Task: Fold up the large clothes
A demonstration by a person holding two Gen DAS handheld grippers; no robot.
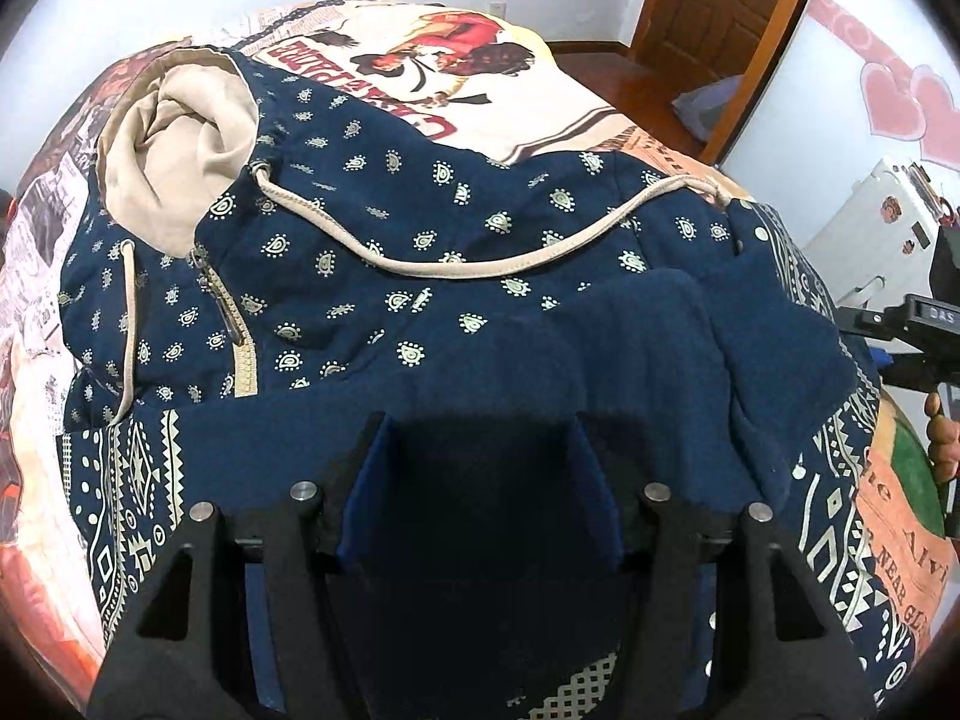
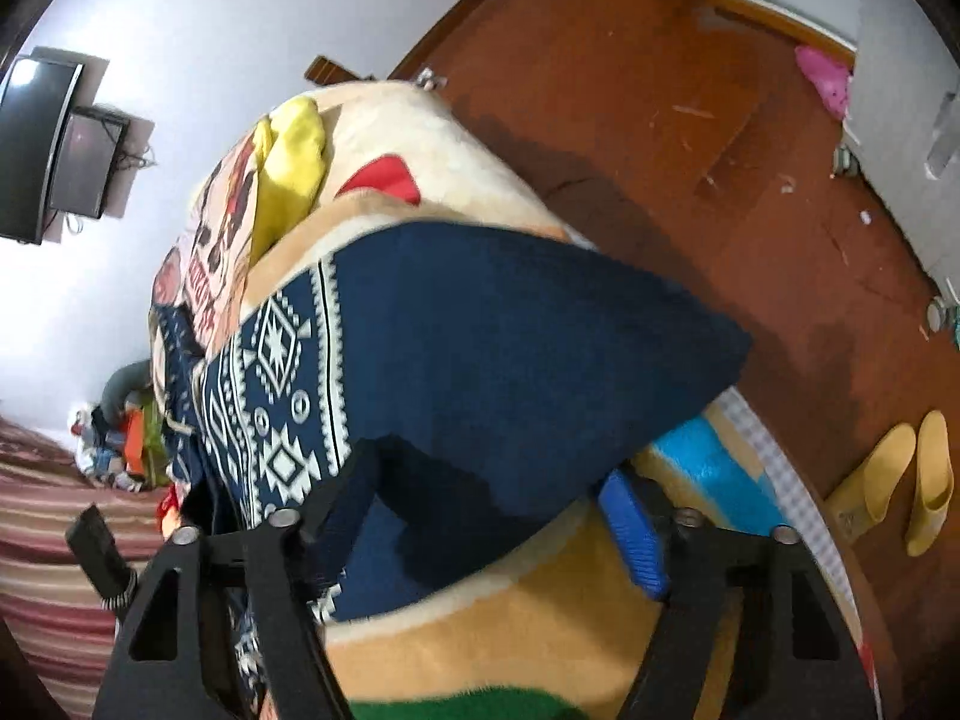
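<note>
**Navy hoodie on the bed, both sets of fingers on its plain blue fabric**

Left wrist view: my left gripper [image 1: 477,456] sits at the bottom centre, pointing steeply down onto the hoodie [image 1: 420,252]. A fold of plain navy fabric fills the gap between the two fingers [image 1: 366,480]; the pads look pressed on it, so I call it grasped. The hoodie lies spread across the bed blanket [image 1: 540,96], filling the middle of the frame. Its beige-lined hood [image 1: 180,144] is at the upper left, the drawstring [image 1: 480,264] curves across the paisley chest, and the zipper [image 1: 240,336] runs down the left-centre. My right hand [image 1: 939,438] and its handle show at the right edge.

Right wrist view: my right gripper [image 2: 489,492] is at the bottom centre. A lifted flap of the hoodie, the plain navy hem [image 2: 510,360] beside the white patterned band, sits between the fingers [image 2: 636,534]. The left finger is buried in cloth, the right blue pad touches the fabric edge; grasp looks real but is blurred. Under it lies the tan blanket, a yellow cloth [image 2: 294,168] at the upper left. Wooden floor [image 2: 660,120] fills the upper right, yellow slippers [image 2: 900,480] at the right edge.
</note>
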